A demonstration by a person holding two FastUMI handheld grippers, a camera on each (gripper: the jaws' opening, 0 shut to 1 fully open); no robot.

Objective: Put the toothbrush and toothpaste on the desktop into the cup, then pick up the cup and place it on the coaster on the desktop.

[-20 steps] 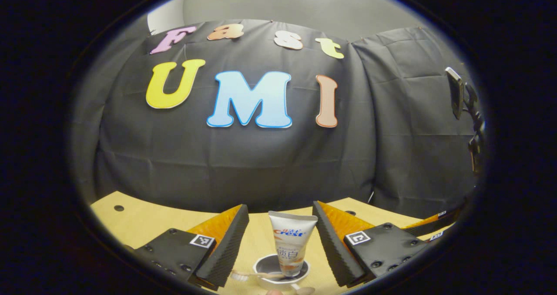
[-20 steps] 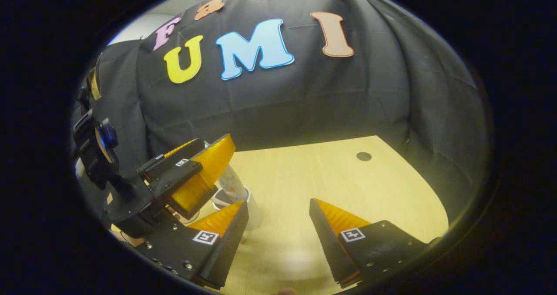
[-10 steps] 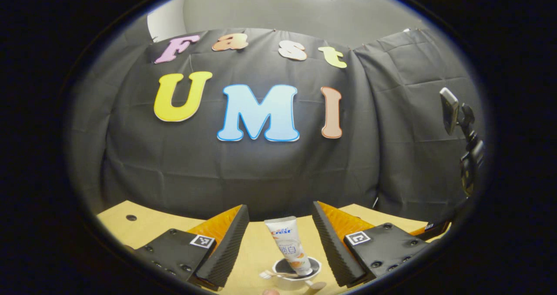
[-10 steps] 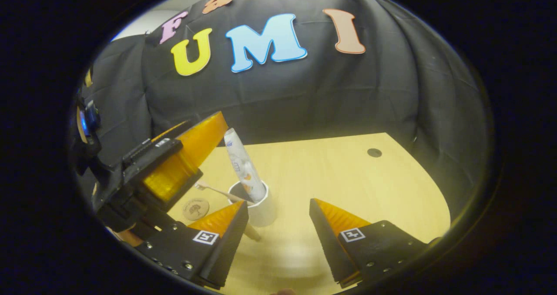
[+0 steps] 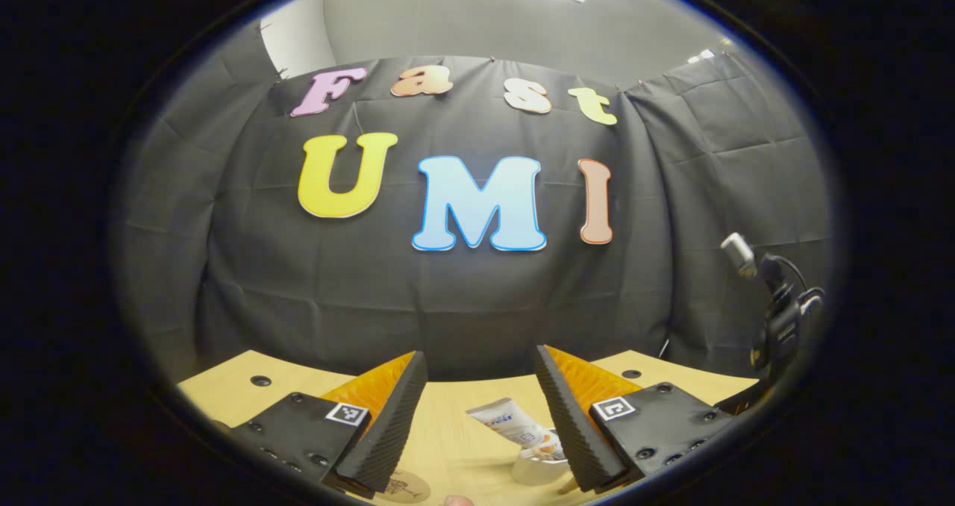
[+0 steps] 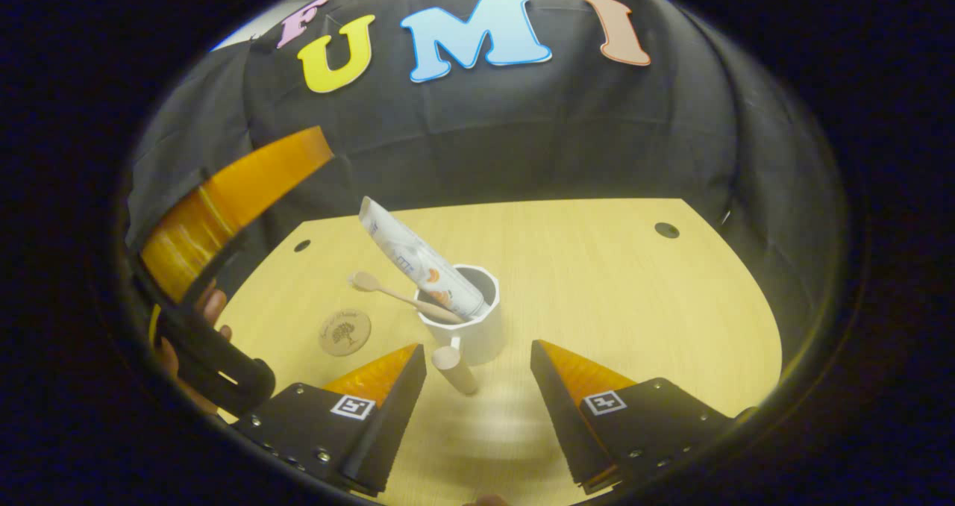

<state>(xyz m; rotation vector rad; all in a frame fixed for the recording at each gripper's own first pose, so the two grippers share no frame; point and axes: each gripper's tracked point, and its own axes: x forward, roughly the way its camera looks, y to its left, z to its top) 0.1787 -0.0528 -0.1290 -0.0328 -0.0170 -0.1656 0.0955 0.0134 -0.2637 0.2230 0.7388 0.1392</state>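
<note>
A white cup (image 6: 470, 330) stands on the wooden desktop (image 6: 597, 289), with a short wooden handle (image 6: 455, 369) pointing toward me. The toothpaste tube (image 6: 418, 260) and the wooden toothbrush (image 6: 395, 293) both stand in it, leaning left. The round wooden coaster (image 6: 345, 332) lies to the cup's left. My right gripper (image 6: 477, 357) is open just short of the cup, the handle between its fingertips. One finger (image 6: 246, 181) of my left gripper hangs high at the left, held by a hand (image 6: 186, 334). In the left gripper view, my left gripper (image 5: 481, 368) is open above the toothpaste (image 5: 511, 425), cup (image 5: 539, 467) and coaster (image 5: 403, 486).
The desktop (image 5: 298, 386) has small round holes near its far corners (image 6: 666, 230). The black cloth wall closes the back and sides. A dark rig with a small mounted device (image 5: 776, 319) stands at the right of the left gripper view.
My left gripper has lifted up and back from the cup, leaving the toothpaste leaning in it. In the right gripper view the cup has come from beside the left finger to the middle.
</note>
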